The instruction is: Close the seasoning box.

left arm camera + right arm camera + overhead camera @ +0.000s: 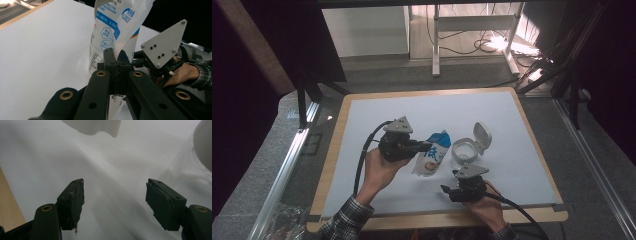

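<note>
Nearest to me, at the front edge of the table, my right gripper sat in my right hand with its jaws standing apart and nothing between them — in the right gripper view the white sheet showed plainly through the gap, with a strip of bare wood off to one side.

A little farther in, my left hand carried the left gripper, whose jaws were pressed tight together on the pouch. In the left gripper view the pads pinched a thin fold of that white-and-blue pouch, which rose above them, its printed face turned to the camera. Seen from above, the pouch sat near the middle of the table, tilted, its lower end on or just above the sheet — I could not tell which.

Just beside it on the right stood a clear jar with its hinged lid flipped open and leaning away. Beyond the table's far edge lay grey floor, and a white frame with cables under it.
</note>
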`<act>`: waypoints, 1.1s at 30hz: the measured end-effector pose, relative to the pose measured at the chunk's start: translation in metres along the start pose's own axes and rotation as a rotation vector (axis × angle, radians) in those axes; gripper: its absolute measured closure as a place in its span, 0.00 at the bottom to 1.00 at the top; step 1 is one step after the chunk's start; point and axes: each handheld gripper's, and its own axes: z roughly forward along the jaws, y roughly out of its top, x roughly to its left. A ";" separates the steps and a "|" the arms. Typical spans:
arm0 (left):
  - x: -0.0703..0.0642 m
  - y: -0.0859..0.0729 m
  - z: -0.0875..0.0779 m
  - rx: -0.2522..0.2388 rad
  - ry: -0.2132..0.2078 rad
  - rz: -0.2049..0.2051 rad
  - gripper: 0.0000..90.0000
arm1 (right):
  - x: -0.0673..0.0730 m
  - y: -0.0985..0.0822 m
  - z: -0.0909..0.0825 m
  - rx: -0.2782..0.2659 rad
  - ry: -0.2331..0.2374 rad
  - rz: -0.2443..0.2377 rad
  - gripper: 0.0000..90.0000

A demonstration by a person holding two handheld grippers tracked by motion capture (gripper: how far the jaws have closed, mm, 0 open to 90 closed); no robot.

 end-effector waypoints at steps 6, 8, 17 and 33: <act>-0.006 0.004 0.004 -0.001 -0.007 0.004 1.00 | 0.001 0.004 0.005 -0.002 -0.002 0.005 0.36; -0.007 0.005 0.004 -0.002 -0.011 0.003 1.00 | 0.002 0.006 0.008 -0.004 0.000 0.004 0.36; -0.010 0.009 0.007 -0.001 -0.029 -0.007 1.00 | 0.003 0.010 0.017 -0.040 -0.017 0.010 0.38; -0.019 0.015 0.008 -0.001 -0.062 -0.015 1.00 | 0.010 0.014 0.020 -0.115 -0.058 0.016 0.40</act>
